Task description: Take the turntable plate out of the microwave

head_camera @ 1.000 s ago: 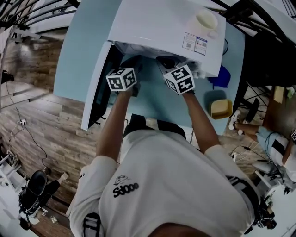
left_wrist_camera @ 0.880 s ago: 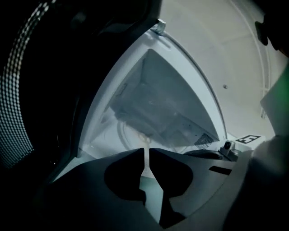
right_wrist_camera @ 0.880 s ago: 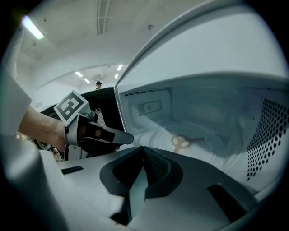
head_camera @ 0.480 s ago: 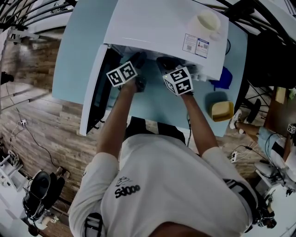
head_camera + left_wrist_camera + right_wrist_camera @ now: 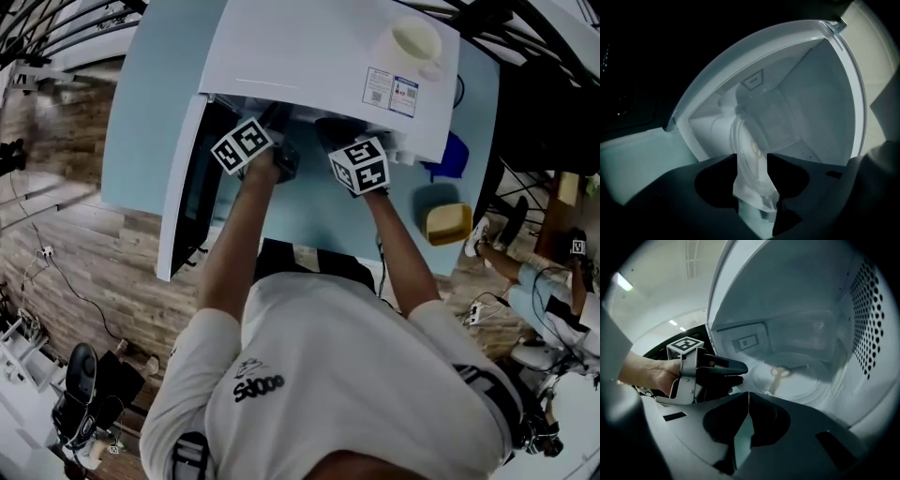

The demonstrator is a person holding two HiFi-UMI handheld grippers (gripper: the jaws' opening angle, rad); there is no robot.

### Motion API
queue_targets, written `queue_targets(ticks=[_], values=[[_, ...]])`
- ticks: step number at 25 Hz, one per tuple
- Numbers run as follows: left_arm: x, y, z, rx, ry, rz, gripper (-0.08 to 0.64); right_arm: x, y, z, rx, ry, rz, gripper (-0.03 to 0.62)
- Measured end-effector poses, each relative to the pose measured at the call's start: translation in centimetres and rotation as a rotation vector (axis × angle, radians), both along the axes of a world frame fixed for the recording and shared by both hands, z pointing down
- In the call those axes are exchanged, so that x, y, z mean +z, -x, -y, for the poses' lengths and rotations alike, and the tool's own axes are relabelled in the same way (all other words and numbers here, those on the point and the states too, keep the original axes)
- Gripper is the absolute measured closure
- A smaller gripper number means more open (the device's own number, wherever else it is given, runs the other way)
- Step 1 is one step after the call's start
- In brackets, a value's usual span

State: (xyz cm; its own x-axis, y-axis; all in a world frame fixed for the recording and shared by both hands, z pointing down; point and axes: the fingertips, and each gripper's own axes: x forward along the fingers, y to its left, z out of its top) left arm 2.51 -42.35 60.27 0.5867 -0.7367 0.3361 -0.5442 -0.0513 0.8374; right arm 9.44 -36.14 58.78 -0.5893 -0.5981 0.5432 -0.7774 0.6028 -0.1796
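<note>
Inside the microwave (image 5: 309,47) the turntable plate (image 5: 806,380) lies flat on its floor. My left claw (image 5: 752,157) has just been opening, jaws spread, the rim showing between them unpinched; my right claw (image 5: 748,397) is pressed together, empty. I should bite the edge squarely and deep: it is thin, round, smooth clear glass.

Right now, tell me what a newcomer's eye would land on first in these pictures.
The white microwave stands on the blue table, its door swung open. Inside lies the glass turntable plate. The left tongs have just been opening, with the plate's edge showing in their gap but not gripped, while the right tongs are shut and empty.
</note>
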Motion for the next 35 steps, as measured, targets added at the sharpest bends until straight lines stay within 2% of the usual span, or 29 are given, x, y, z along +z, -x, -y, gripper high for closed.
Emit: queue_targets(ticks=[3,5,7,9,12,14,17,20,23,25,27,30,35], values=[[-0.1,0.1,0.2,-0.017,0.009,-0.038,0.37,0.7,0.0,-0.1,0.064,0.06,0.101,0.584],[0.0,0.1,0.2,-0.016,0.014,-0.054,0.37,1.4,0.1,-0.2,0.101,0.103,0.147,0.537],[0.0,0.0,0.2,-0.014,0.019,-0.046,0.37,2.0,0.3,-0.3,0.11,0.121,0.15,0.505],[0.0,0.1,0.3,-0.016,0.015,0.003,0.365,2.3,0.5,-0.4,0.114,0.12,0.139,0.505],[0.0,0.3,0.8,-0.02,0.004,0.117,0.328,2.3,0.5,-0.4,0.114,0.114,0.127,0.505],[0.1,0.0,1.1,-0.01,0.015,0.149,0.319,2.3,0.3,-0.5,0.103,0.106,0.101,0.503],[-0.1,-0.4,1.7,-0.03,0.034,0.125,0.284,2.1,-0.2,-0.3,0.098,0.089,0.073,0.502],[-0.5,-0.1,1.9,-0.084,0.046,0.025,0.282,1.9,-0.6,-0.1,0.123,0.096,0.099,0.502],[-0.6,0.1,1.6,-0.102,0.07,-0.107,0.284,2.0,-0.5,-0.1,0.164,0.135,0.183,0.499],[-1.1,-0.2,1.3,-0.089,0.065,-0.155,0.293,2.0,-0.2,0.0,0.195,0.172,0.258,0.473],[-2.0,-0.4,1.1,-0.075,0.038,-0.17,0.31,2.2,0.4,0.0,0.213,0.2,0.314,0.44],[-2.9,-0.4,0.9,-0.048,0.007,-0.169,0.334,1.9,0.9,0.2,0.249,0.228,0.412,0.423],[-3.7,-0.5,0.3,-0.013,-0.014,-0.181,0.356,1.2,0.4,1.9,0.391,0.285,0.683,0.405]])
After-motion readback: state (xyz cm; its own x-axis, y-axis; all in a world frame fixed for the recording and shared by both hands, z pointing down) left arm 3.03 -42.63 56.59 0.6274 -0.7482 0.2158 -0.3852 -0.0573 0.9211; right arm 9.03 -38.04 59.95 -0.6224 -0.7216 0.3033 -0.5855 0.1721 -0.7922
